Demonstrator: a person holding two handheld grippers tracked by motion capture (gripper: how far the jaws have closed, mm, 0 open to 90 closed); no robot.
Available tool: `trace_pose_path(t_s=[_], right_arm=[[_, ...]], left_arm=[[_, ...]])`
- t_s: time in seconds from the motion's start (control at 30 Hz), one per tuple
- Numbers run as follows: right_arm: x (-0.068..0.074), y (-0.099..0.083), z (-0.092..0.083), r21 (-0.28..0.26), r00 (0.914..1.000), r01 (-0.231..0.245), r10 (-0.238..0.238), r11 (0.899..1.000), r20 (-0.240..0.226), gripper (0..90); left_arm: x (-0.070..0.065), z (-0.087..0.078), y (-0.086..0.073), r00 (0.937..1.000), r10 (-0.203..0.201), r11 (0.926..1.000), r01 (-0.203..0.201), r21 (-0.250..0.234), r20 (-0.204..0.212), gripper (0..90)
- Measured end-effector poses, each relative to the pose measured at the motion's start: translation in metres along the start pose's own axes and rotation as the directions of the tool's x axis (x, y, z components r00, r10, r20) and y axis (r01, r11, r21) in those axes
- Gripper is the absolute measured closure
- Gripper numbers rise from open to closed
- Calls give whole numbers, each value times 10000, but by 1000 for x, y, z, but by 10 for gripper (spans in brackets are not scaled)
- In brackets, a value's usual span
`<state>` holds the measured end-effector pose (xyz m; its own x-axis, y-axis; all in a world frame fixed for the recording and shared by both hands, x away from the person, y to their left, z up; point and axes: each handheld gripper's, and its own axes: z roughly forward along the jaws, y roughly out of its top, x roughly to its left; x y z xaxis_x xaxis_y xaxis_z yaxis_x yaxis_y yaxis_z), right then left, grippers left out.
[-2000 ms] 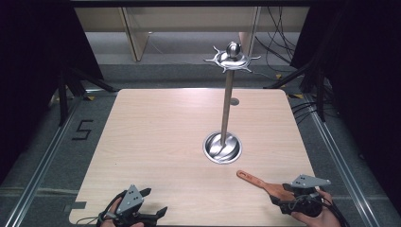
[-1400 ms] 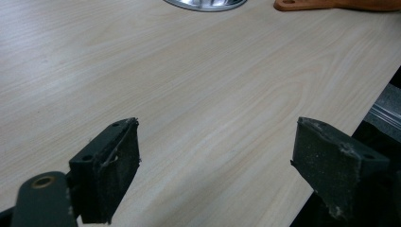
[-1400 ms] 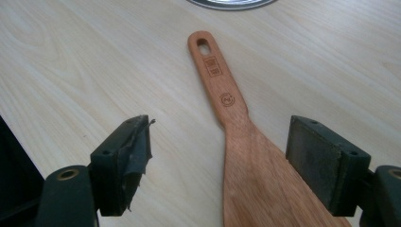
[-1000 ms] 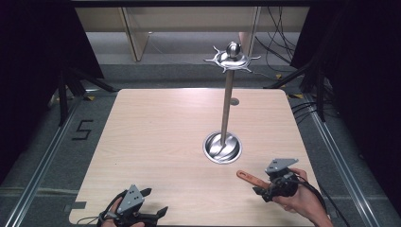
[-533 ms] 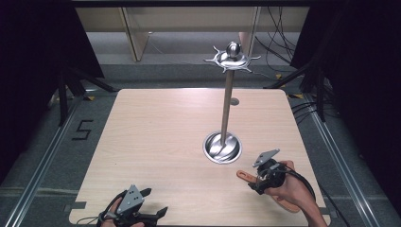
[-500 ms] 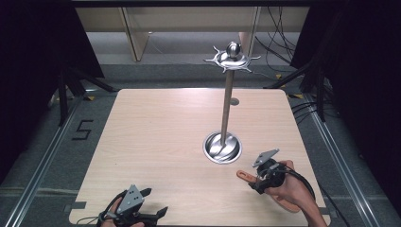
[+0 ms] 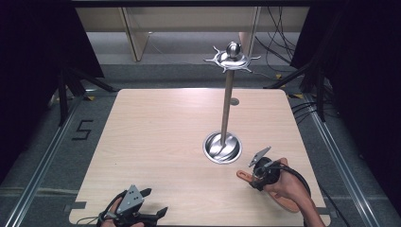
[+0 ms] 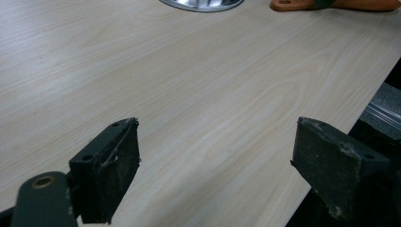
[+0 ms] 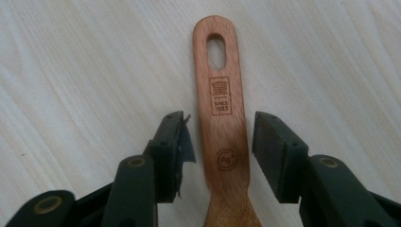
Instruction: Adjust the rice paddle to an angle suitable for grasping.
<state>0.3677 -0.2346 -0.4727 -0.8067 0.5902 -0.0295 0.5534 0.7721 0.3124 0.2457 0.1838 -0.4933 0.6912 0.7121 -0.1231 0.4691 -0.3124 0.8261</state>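
Observation:
A wooden spatula (image 9: 221, 109) lies flat on the table, its handle end with an oval hole pointing away in the right gripper view. My right gripper (image 9: 222, 142) stands open astride the handle, one jaw on each side with small gaps. In the high view the spatula (image 7: 244, 175) lies near the table's front right, partly under the hand and the right gripper (image 7: 259, 172). My left gripper (image 7: 151, 208) rests at the front left edge, open with nothing between its jaws (image 8: 217, 175). A metal stand (image 7: 226, 109) with a round base (image 7: 222, 147) rises at centre right.
The stand's top carries a spiked disc with a ball (image 7: 232, 57). A small round mark (image 7: 234, 101) sits on the table behind the pole. The table's near edge (image 8: 331, 142) runs close to the left gripper. Cables lie on the floor at the back right.
My right gripper has moved forward and left from the front right corner to the spatula's handle and now straddles it. The left gripper has stayed put.

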Motion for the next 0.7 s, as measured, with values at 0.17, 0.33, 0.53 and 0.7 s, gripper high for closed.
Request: trace_pose_path(t_s=[0.17, 0.33, 0.53, 0.7], right_arm=[[-2, 5, 3, 529, 9999, 133, -129, 9985, -76, 600], [-4, 7, 6, 750, 9998, -22, 37, 9972, -193, 640], [-7, 12, 6, 1054, 9999, -12, 29, 9944, -159, 655], [-5, 14, 5, 1212, 9999, 114, -122, 9926, 64, 661]], left_arm=[[-1, 0, 0, 10000, 9, 10000, -9, -36, 27, 150], [1, 0, 0, 9997, 226, 9997, -226, 46, -14, 150], [1, 1, 0, 9997, 229, 9997, -229, -20, 1, 150], [-1, 1, 0, 10000, -47, 10000, 47, -62, 71, 151]])
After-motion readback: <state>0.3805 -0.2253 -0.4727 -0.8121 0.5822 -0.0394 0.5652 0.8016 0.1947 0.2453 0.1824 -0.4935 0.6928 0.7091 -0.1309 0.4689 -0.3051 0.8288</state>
